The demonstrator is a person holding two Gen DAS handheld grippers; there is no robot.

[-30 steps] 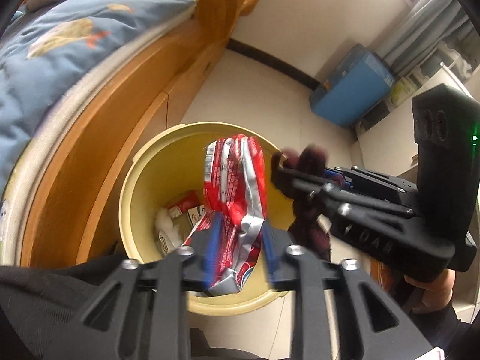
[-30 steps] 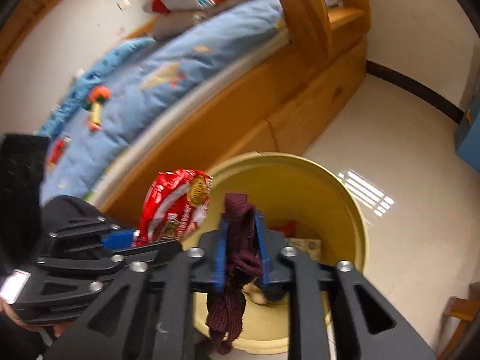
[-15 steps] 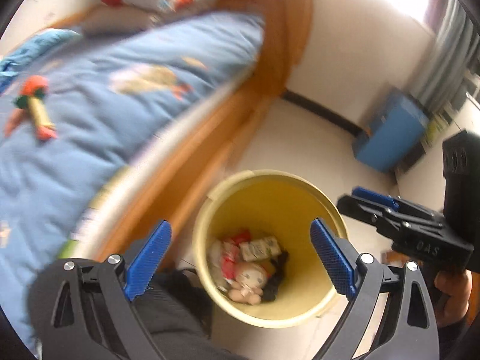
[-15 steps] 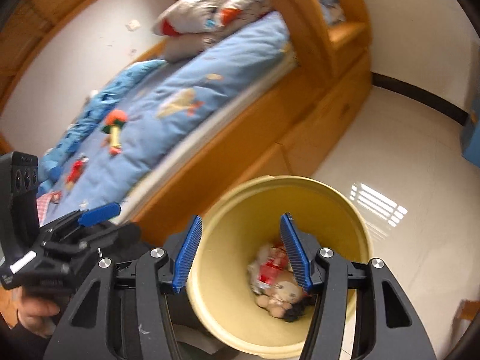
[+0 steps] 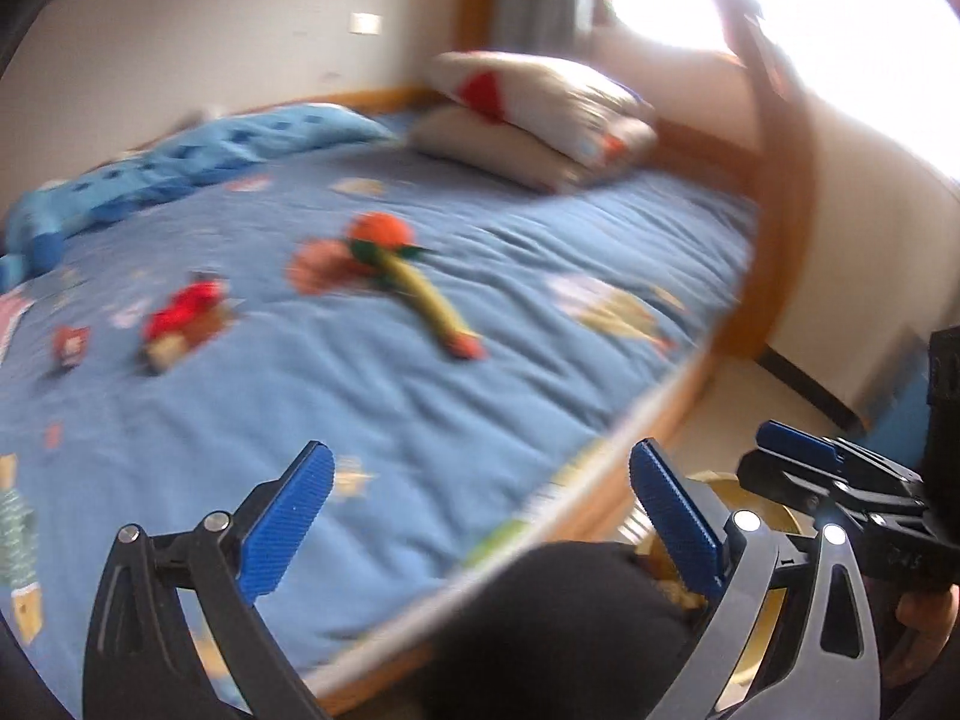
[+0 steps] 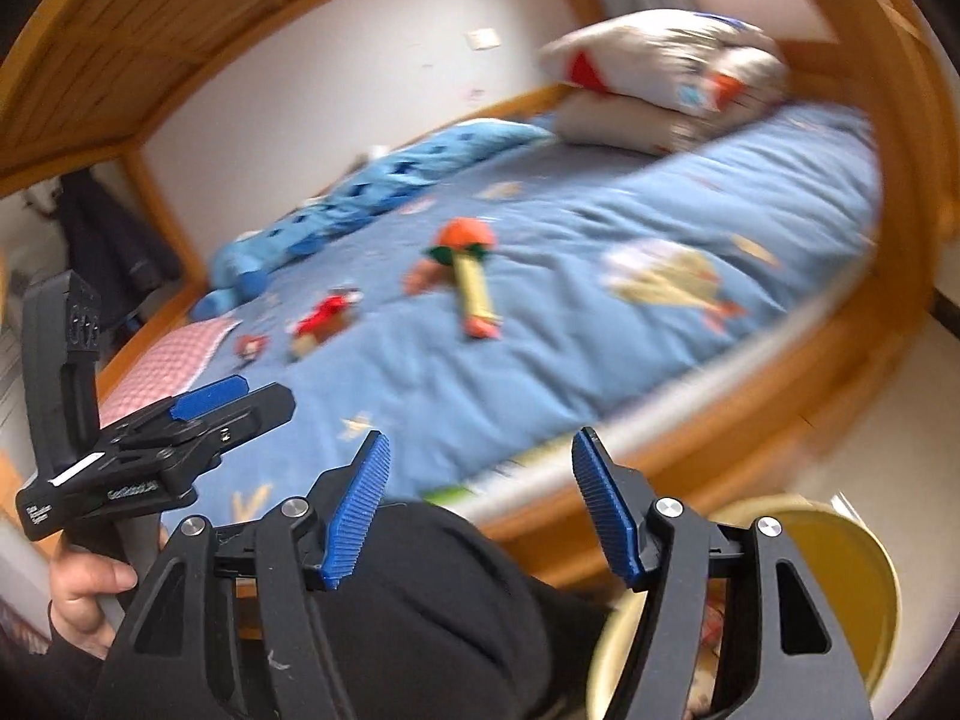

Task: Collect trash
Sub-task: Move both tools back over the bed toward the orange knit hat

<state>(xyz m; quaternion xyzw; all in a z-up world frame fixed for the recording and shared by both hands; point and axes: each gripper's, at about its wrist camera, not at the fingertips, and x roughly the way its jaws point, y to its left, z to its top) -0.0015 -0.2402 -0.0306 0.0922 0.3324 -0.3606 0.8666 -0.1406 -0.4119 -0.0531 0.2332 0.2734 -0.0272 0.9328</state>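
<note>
— Are either gripper's jaws holding anything?
— No. The left gripper (image 5: 480, 516) and right gripper (image 6: 477, 504) are spreading, empty.
— And the trash?
— A red wrapper (image 5: 183, 315) lies toward the bed's (image 5: 420, 396) left edge; the yellow bin (image 6: 840, 588) stands beside its wooden side.

A wooden bed frame (image 6: 798, 360) in honey-coloured timber carries a blue patterned quilt (image 5: 420, 372). Two pillows (image 5: 534, 120) are stacked at the head, and a crumpled lighter-blue blanket (image 5: 198, 162) lies along the wall side. The wall (image 5: 210, 60) is plain white with a small switch plate (image 5: 366, 23). A window (image 5: 780, 12) admits strong daylight, overexposed. The floor (image 6: 888, 456) is pale and glossy, with dark skirting (image 5: 804, 381).
</note>
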